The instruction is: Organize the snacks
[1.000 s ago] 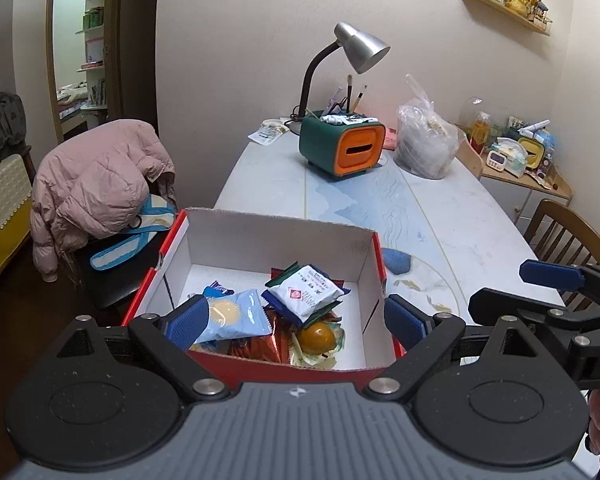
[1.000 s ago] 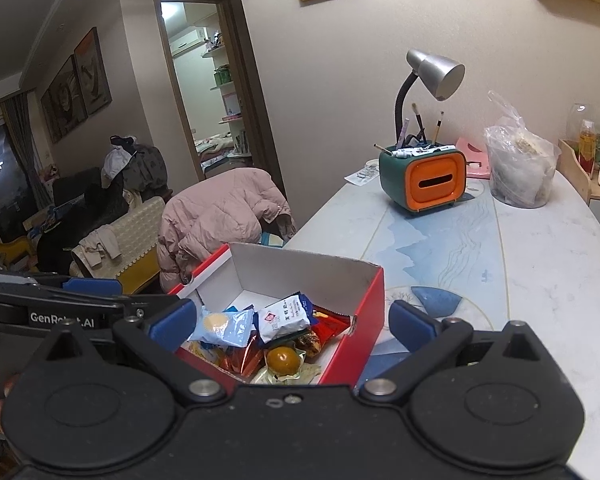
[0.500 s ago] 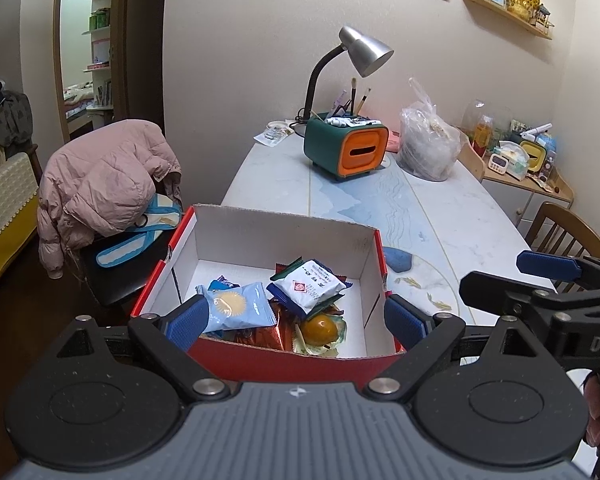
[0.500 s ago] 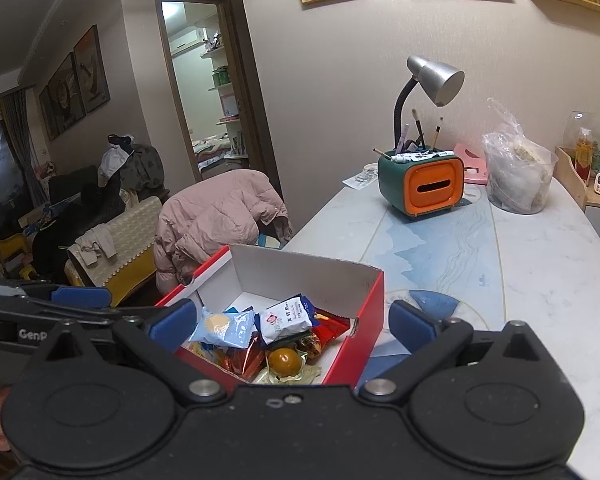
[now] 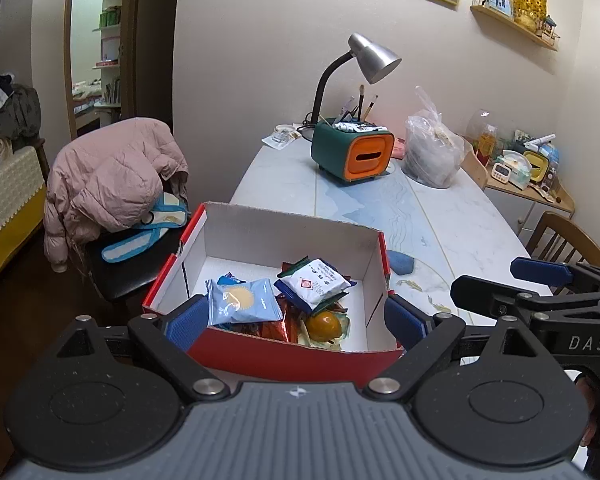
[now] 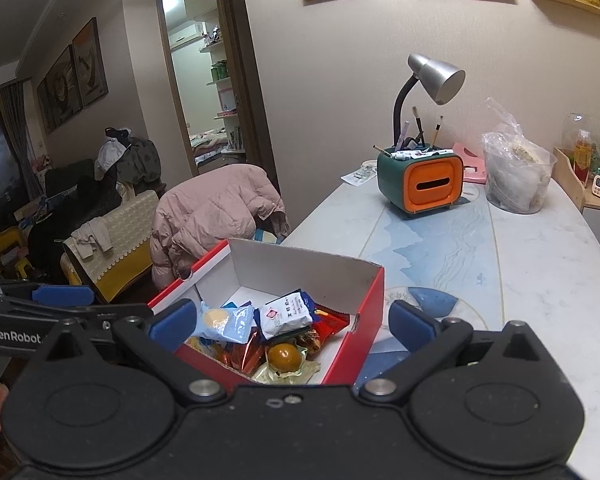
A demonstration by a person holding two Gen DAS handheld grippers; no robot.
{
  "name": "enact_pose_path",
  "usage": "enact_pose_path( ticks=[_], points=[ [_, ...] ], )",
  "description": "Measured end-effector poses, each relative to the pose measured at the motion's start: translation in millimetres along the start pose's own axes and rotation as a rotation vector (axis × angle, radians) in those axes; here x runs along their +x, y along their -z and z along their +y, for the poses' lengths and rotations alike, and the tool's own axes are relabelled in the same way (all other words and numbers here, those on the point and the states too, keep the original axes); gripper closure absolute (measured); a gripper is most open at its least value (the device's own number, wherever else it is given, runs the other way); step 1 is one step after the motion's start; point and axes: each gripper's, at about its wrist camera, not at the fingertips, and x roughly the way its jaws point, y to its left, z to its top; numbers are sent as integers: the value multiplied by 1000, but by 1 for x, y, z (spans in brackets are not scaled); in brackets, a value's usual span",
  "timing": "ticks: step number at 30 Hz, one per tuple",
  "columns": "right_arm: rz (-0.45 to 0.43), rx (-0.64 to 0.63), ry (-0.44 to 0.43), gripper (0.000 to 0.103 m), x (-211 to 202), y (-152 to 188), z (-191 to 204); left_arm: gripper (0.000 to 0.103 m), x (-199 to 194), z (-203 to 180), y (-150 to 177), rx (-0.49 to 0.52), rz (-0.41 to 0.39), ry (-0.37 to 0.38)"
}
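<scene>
A red cardboard box (image 5: 284, 236) with white inner walls stands at the near left corner of the marble table. It holds several snack packs: a light blue packet (image 5: 244, 300), a white packet (image 5: 314, 282) and a round orange sweet (image 5: 324, 326) on top of red foil packs. My left gripper (image 5: 296, 320) hovers open just in front of the box with nothing between its fingers. My right gripper (image 6: 292, 322) is also open and empty, close to the box (image 6: 300, 276) from the right. Each gripper shows at the edge of the other's view.
A green and orange pen holder (image 5: 352, 152), a desk lamp (image 5: 374, 58) and a filled plastic bag (image 5: 432, 156) stand at the table's far end. A pink jacket (image 5: 112, 176) hangs on a chair left of the box. A wooden chair (image 5: 568, 240) is at the right.
Both grippers have drifted slightly up and back from the box and remain open. The snacks in the box have not moved.
</scene>
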Motion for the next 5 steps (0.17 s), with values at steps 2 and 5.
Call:
enact_pose_path(
  ticks=[2,5],
  points=[
    [3,1,-2,0,0,1,-1,8,-1,1,1,-8,3,4],
    [11,3,-1,0,0,2,-2,8,-3,1,2,-11,1,-7]
  ],
)
